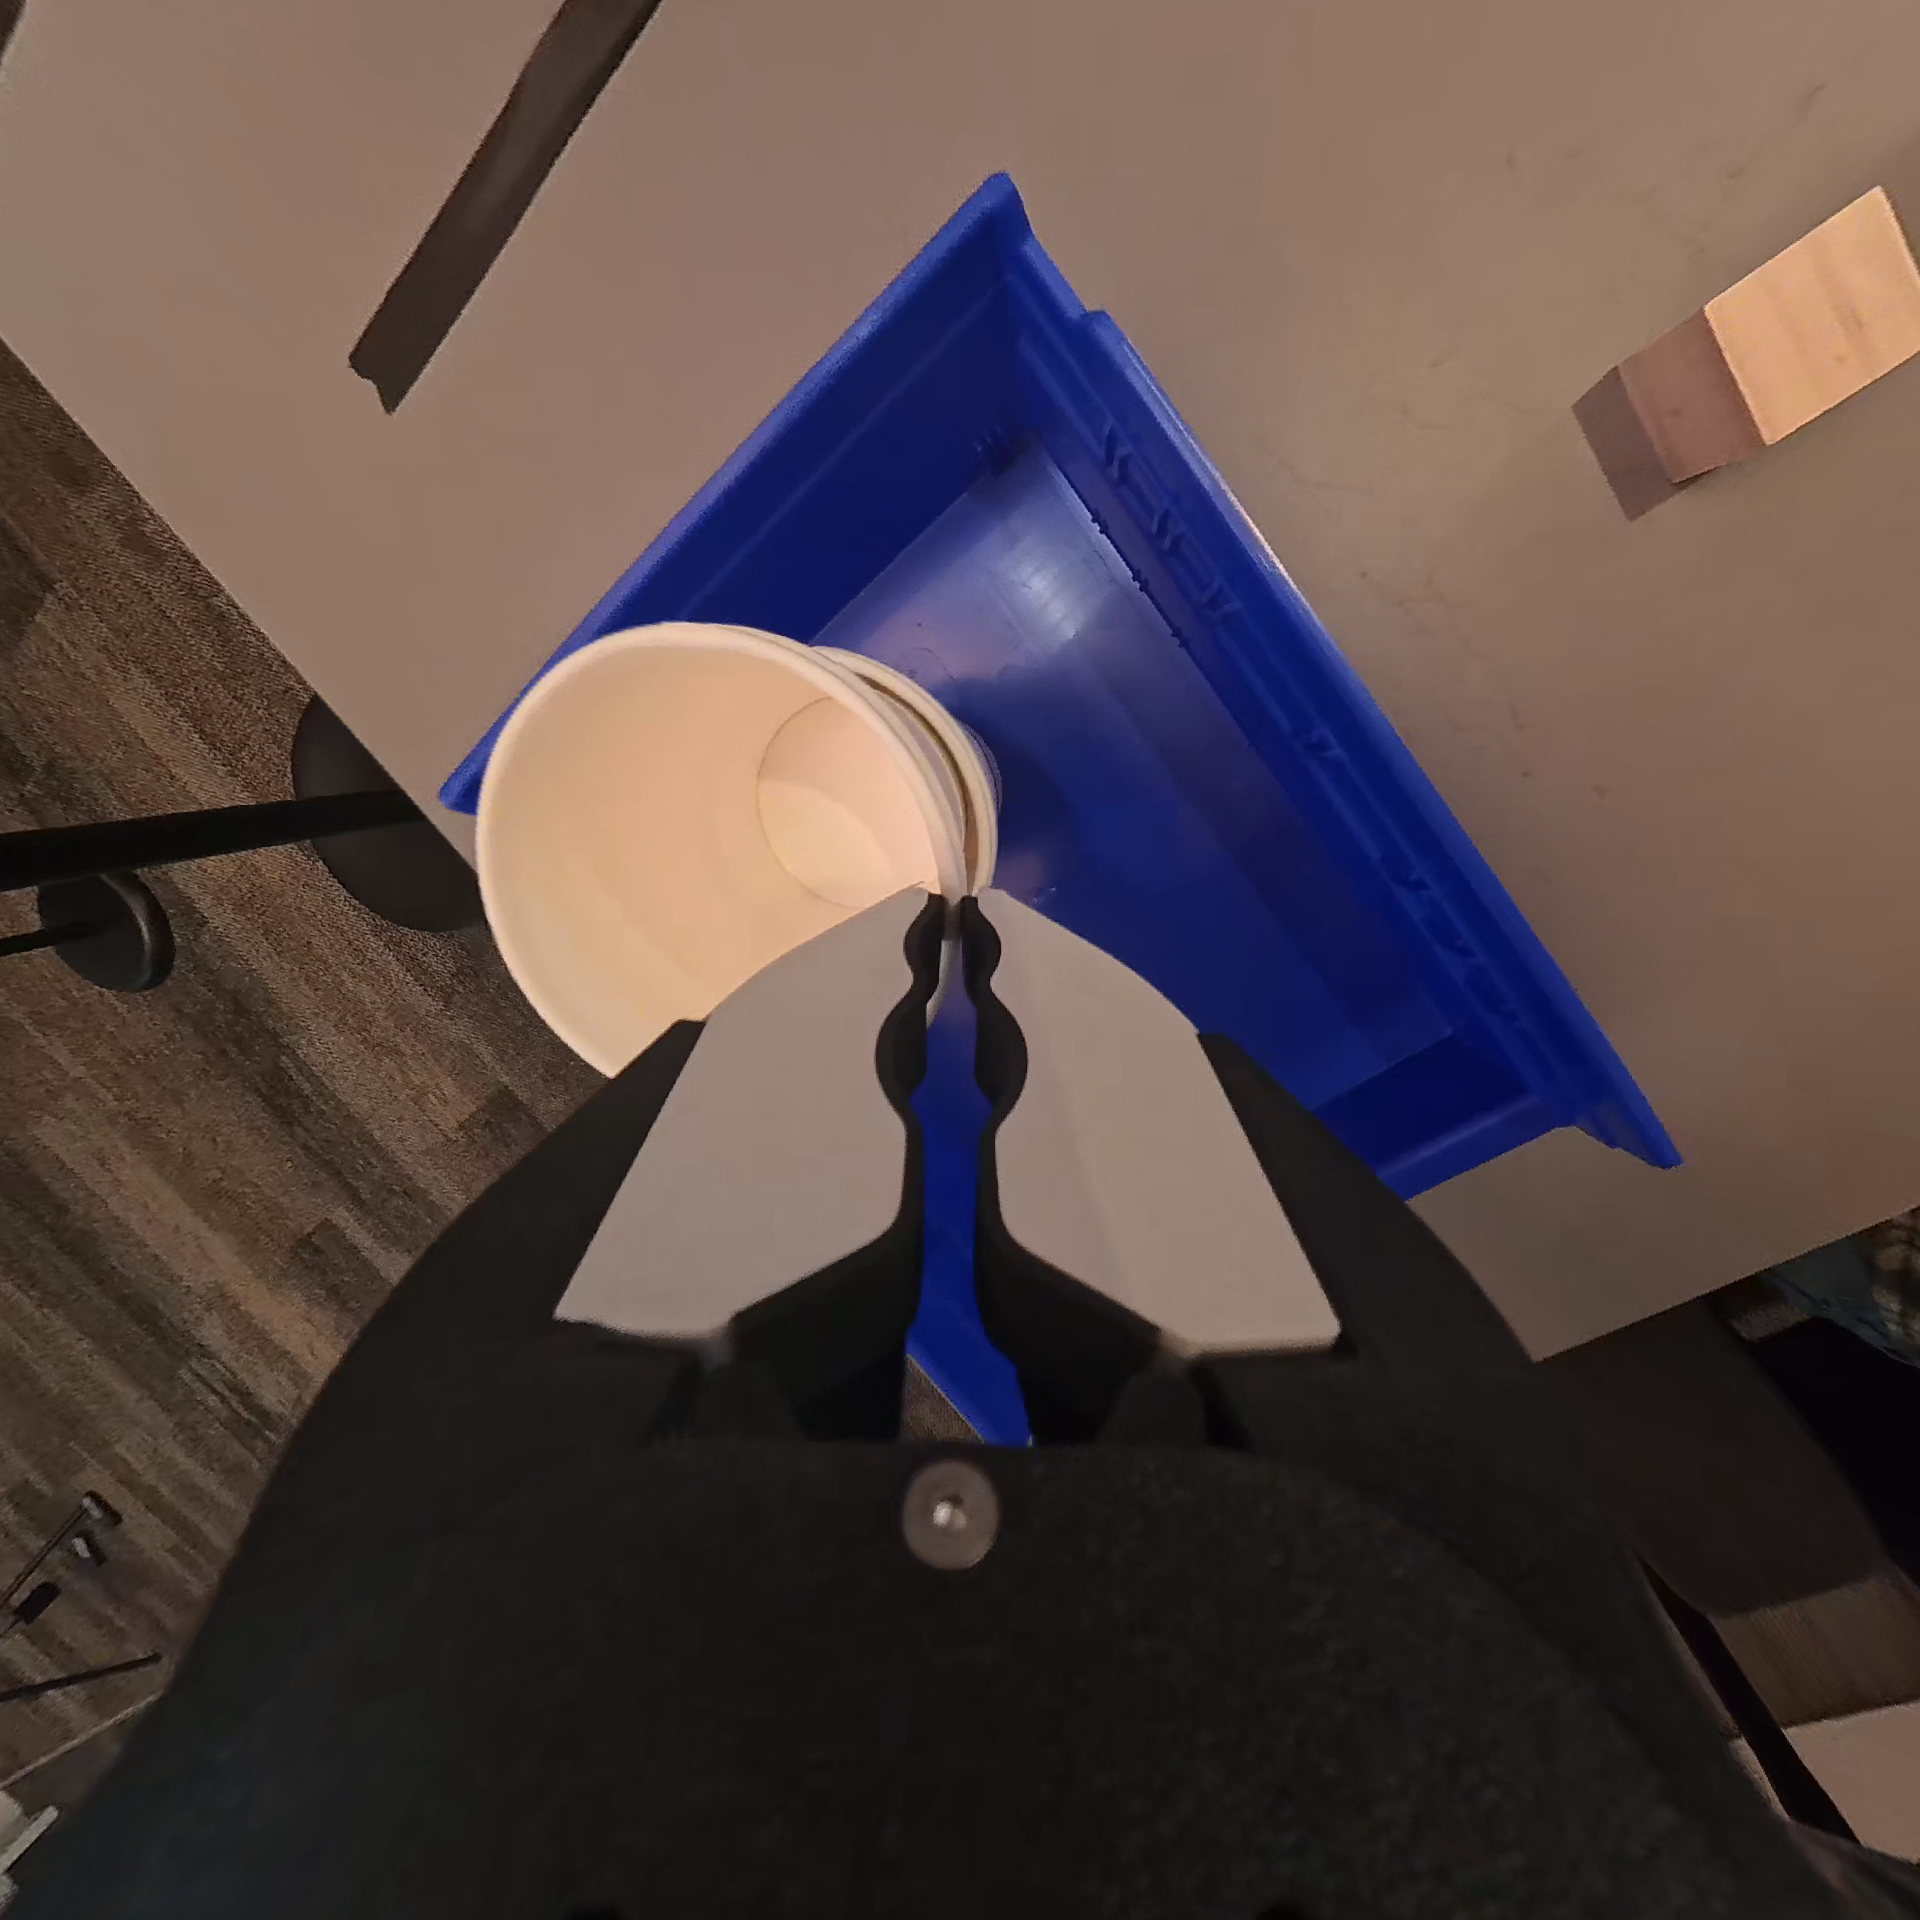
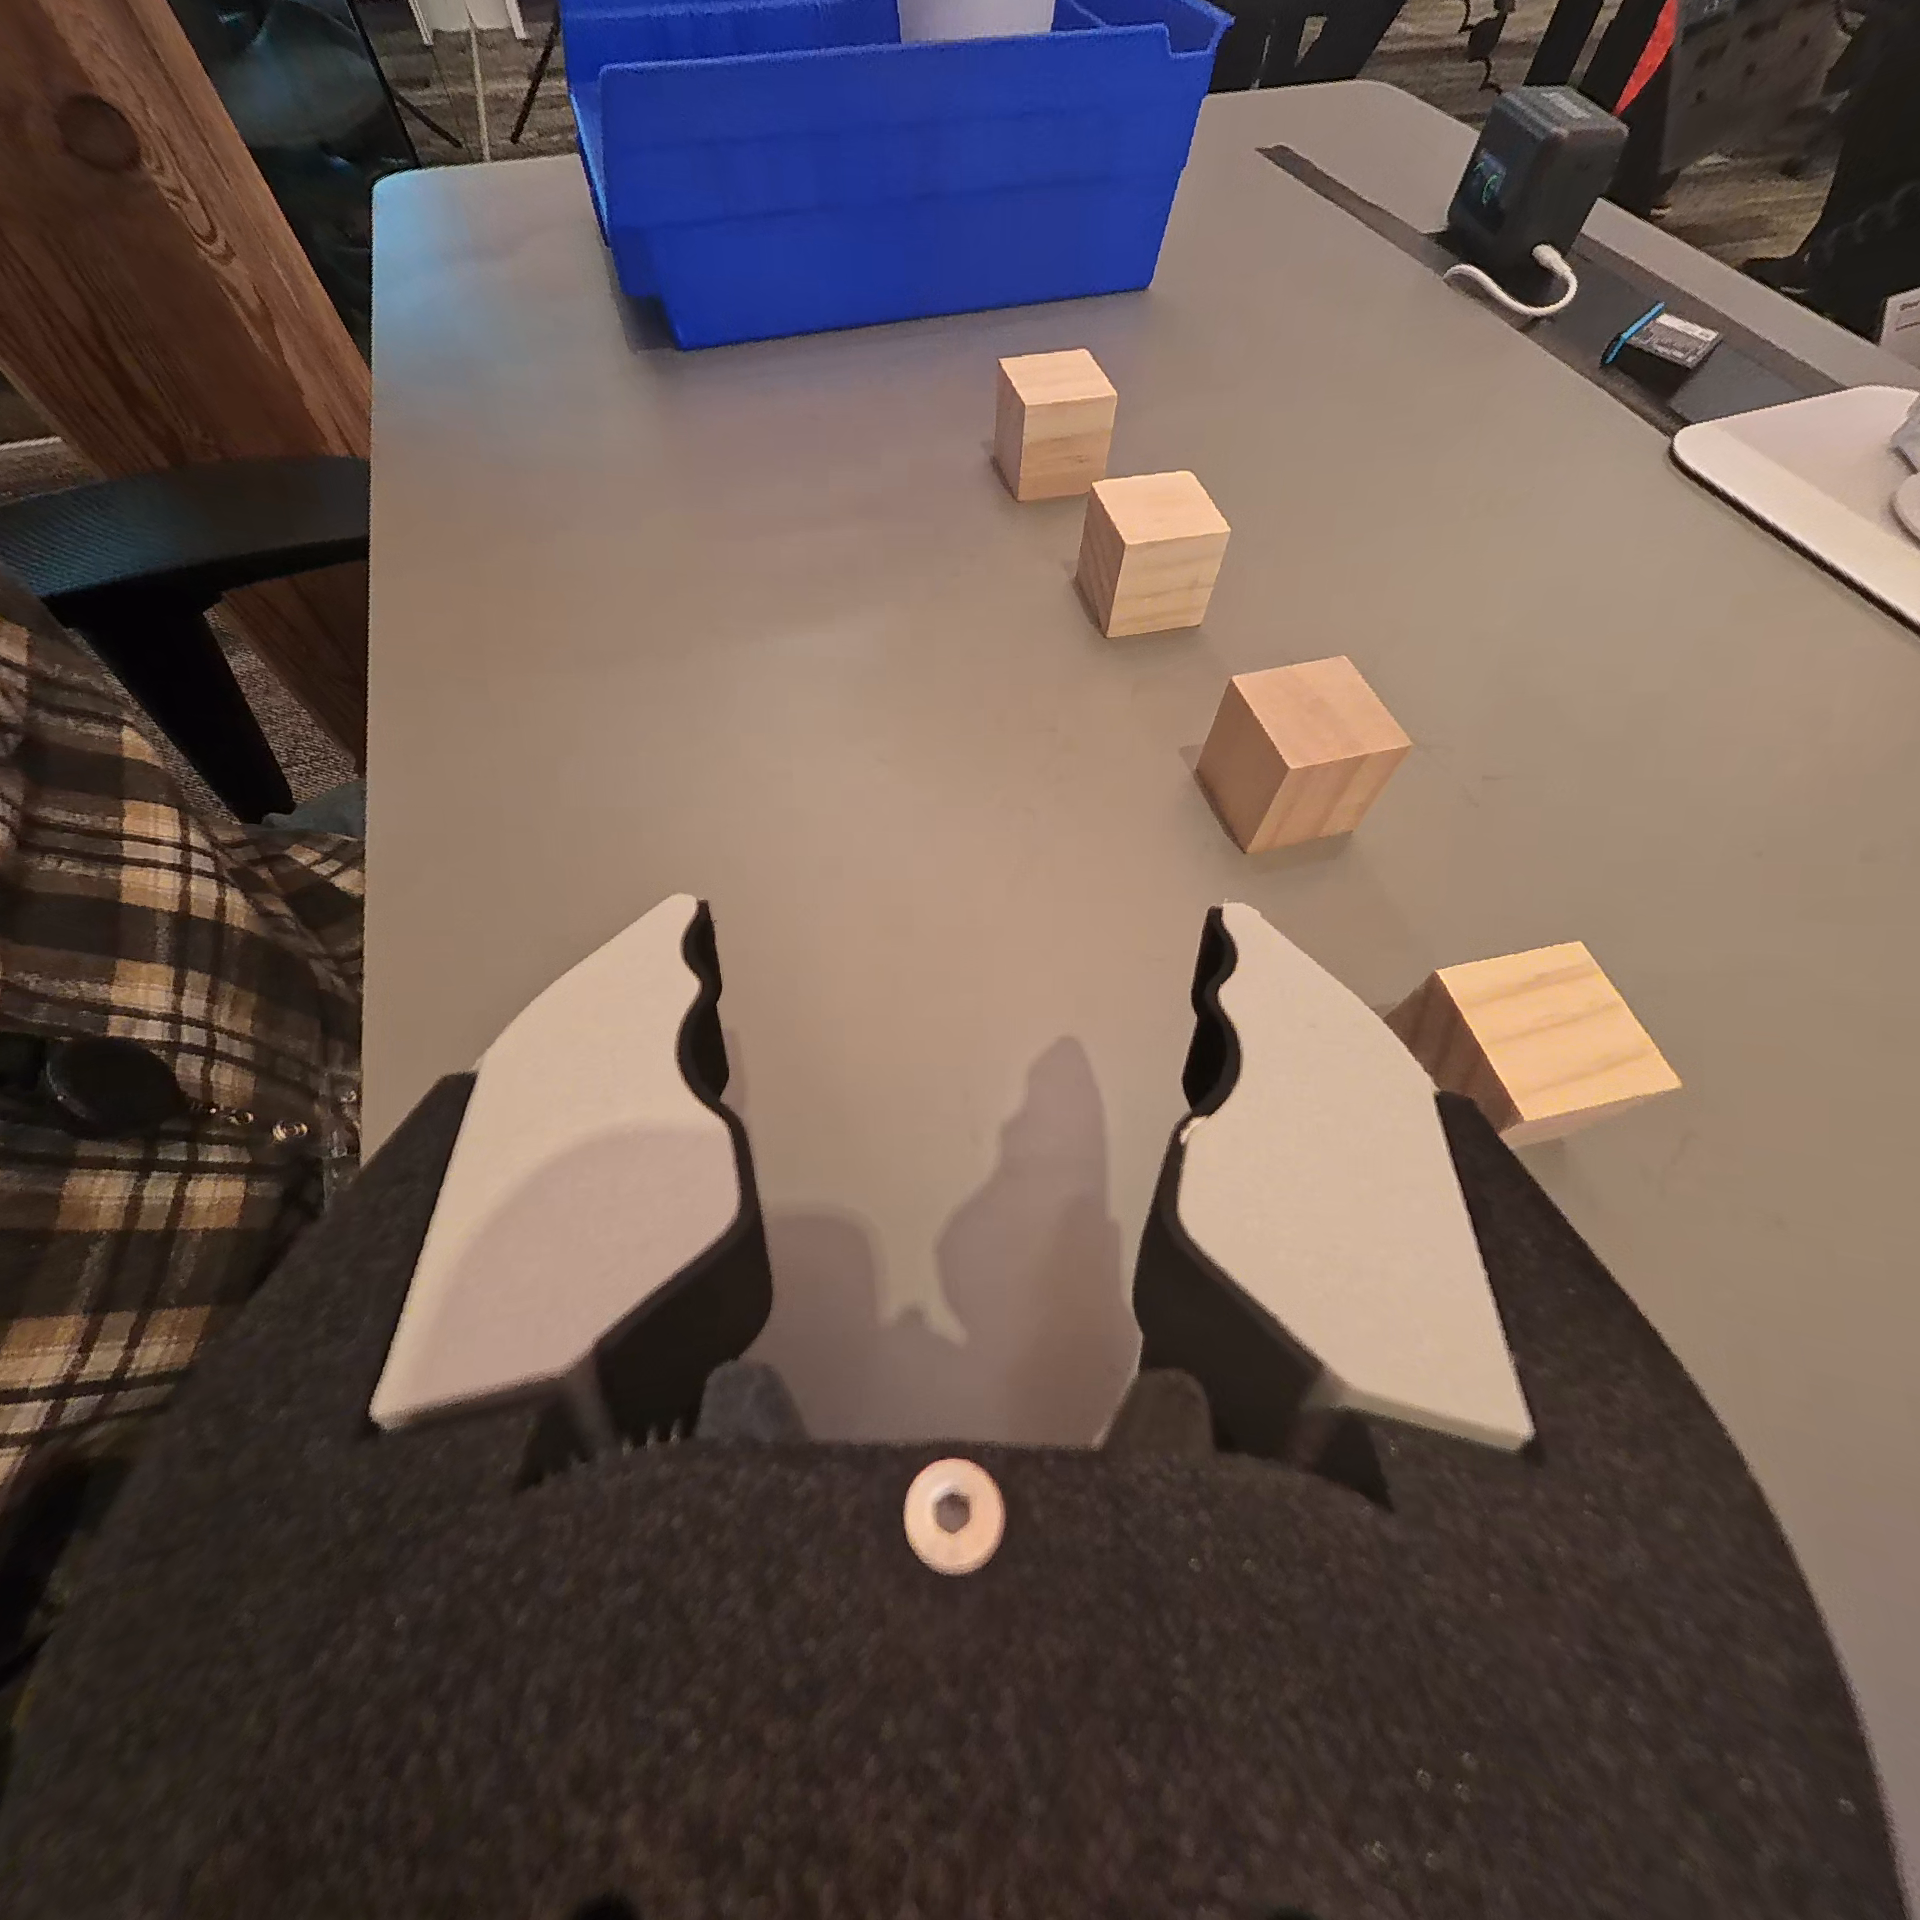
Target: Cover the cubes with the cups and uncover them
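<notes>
My left gripper (image 1: 943, 906) is shut on the rim of a stack of white paper cups (image 1: 717, 831), holding it above the blue bin (image 1: 1174, 748). The cups' open mouth faces the camera. One wooden cube (image 1: 1766, 353) lies on the table to the right of the bin. In the right wrist view, several wooden cubes stand in a row on the grey table: the farthest (image 2: 1055, 424), then one (image 2: 1151, 553), another (image 2: 1301, 753), and the nearest (image 2: 1538, 1039). My right gripper (image 2: 956, 925) is open and empty, low over the table, left of the nearest cube.
The blue bin (image 2: 883, 177) stands at the far end of the table, a white cup top showing inside. A black device with a white cable (image 2: 1527, 187) and a white pad (image 2: 1808, 488) lie at the right. A person's plaid sleeve (image 2: 135, 1039) and a chair arm (image 2: 177, 530) are at left.
</notes>
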